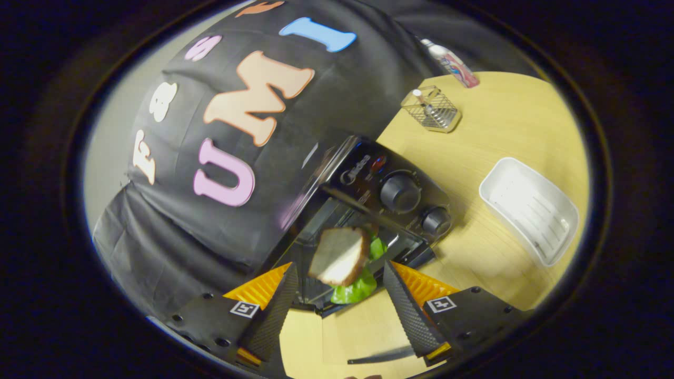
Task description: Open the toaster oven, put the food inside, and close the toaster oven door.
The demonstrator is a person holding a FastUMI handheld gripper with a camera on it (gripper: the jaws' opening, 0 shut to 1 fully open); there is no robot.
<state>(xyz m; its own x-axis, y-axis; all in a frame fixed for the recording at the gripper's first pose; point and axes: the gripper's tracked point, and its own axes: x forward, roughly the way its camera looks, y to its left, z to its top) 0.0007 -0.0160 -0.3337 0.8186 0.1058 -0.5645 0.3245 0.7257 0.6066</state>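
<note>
We see a light wooden worktop (505,121). On it stands a black toaster oven (392,197), its door open toward us. Beside the oven lies an empty white tray (528,209). Further back stands a small wire basket (432,109), and behind it, near the cloth wall, lies a tube (451,62).

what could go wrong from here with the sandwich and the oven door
1. The sandwich sits between the open gripper fingers with neither finger pressing it, apparently on the lowered door of the toaster oven; if it is not fully inside, closing may pinch it.
2. Its lettuce hangs out toward the fingers and could catch in the door.
3. The view is tilted, so depth is hard to judge.
</note>
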